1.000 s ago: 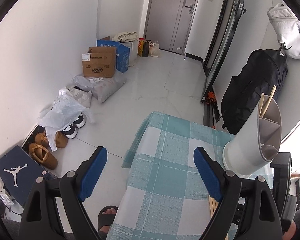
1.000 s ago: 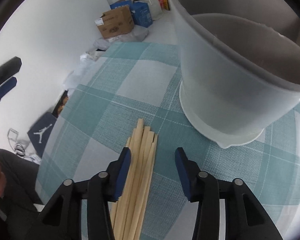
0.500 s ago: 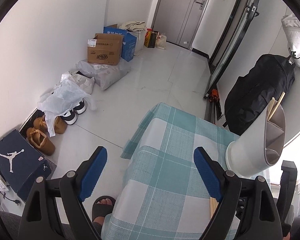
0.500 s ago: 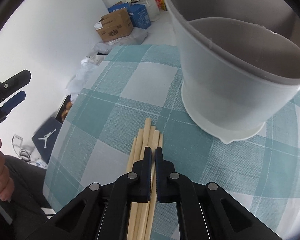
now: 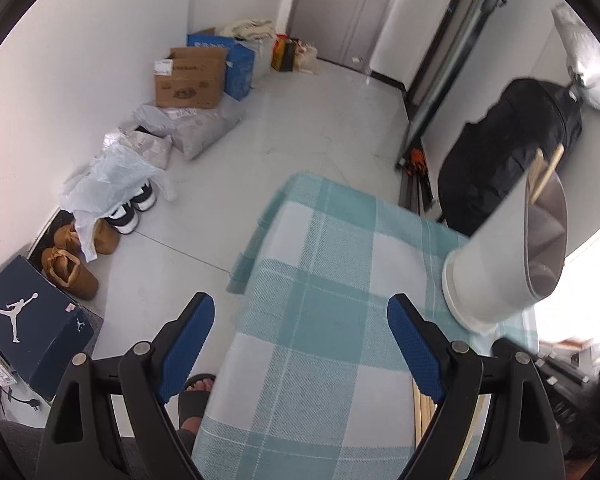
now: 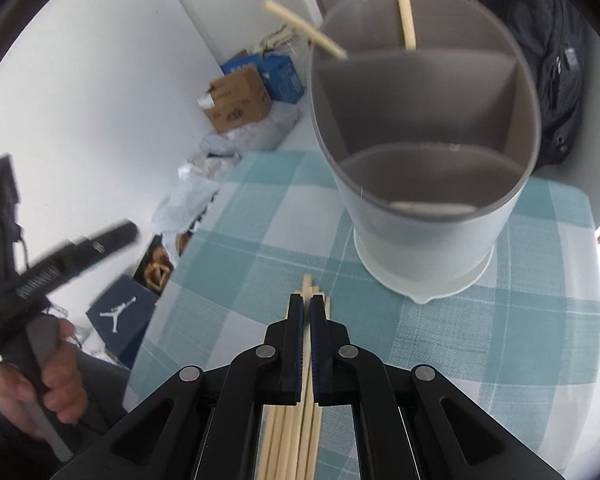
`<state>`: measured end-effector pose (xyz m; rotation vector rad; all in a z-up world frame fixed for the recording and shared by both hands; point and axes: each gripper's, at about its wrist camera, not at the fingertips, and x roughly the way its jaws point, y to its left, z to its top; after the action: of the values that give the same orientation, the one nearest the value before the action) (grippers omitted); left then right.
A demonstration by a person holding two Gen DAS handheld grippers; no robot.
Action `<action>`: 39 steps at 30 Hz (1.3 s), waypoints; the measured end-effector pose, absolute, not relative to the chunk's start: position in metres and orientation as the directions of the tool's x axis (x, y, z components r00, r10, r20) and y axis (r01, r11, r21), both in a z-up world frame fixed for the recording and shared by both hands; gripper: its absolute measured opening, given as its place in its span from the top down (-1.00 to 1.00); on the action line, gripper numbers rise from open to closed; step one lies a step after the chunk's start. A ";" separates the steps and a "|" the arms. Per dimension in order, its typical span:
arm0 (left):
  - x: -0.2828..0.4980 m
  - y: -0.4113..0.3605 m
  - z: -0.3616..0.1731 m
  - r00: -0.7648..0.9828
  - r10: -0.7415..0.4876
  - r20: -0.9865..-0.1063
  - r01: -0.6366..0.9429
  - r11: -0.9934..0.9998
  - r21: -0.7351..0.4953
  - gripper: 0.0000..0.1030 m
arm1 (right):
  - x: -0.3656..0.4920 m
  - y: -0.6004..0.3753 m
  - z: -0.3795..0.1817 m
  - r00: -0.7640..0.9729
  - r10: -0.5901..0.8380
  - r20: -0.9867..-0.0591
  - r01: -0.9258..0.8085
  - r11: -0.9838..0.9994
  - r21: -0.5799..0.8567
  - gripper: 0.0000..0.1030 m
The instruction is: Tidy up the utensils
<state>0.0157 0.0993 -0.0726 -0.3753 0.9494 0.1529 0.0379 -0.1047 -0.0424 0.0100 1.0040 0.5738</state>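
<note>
A grey utensil holder (image 6: 424, 160) with divided compartments stands on the teal checked tablecloth (image 6: 236, 264); two chopsticks (image 6: 404, 4) stand in its far compartment. It also shows in the left wrist view (image 5: 508, 252). A bundle of wooden chopsticks (image 6: 292, 432) lies on the cloth in front of the holder. My right gripper (image 6: 309, 304) is shut on one chopstick (image 6: 307, 284) from the bundle, raised above the cloth. My left gripper (image 5: 300, 328) is open and empty, held high over the table's left edge.
Beyond the table lies a white floor with cardboard boxes (image 5: 192, 76), bags, shoes (image 5: 72, 272) and a dark shoebox (image 5: 28, 320) along the left wall. A black backpack (image 5: 512, 148) hangs right of the holder. A sandalled foot (image 5: 196, 396) shows by the table edge.
My right gripper closed on a chopstick from the bundle and lifted, so the holder's inside now shows. My left gripper rose and drew back from the table, still open.
</note>
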 end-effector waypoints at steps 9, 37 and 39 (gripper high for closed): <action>0.020 0.038 -0.102 0.412 -0.128 -0.902 -0.092 0.979 -0.181 -0.66 | 0.035 -0.141 -0.012 0.477 0.545 -0.689 -0.400 0.833 0.383 0.96; 0.030 0.010 -0.128 0.253 0.019 -0.967 -0.087 0.996 -0.003 -0.68 | 0.021 -0.215 -0.003 0.526 0.622 -0.580 -0.293 0.772 0.563 0.98; 0.032 0.011 -0.128 0.261 0.015 -0.965 -0.089 0.996 -0.009 -0.62 | 0.021 -0.216 -0.003 0.529 0.620 -0.580 -0.288 0.773 0.565 0.98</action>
<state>0.0320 0.0112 -0.1281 -0.0655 1.3051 0.0702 0.0213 -0.2163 -0.0027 0.4316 0.8540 0.5628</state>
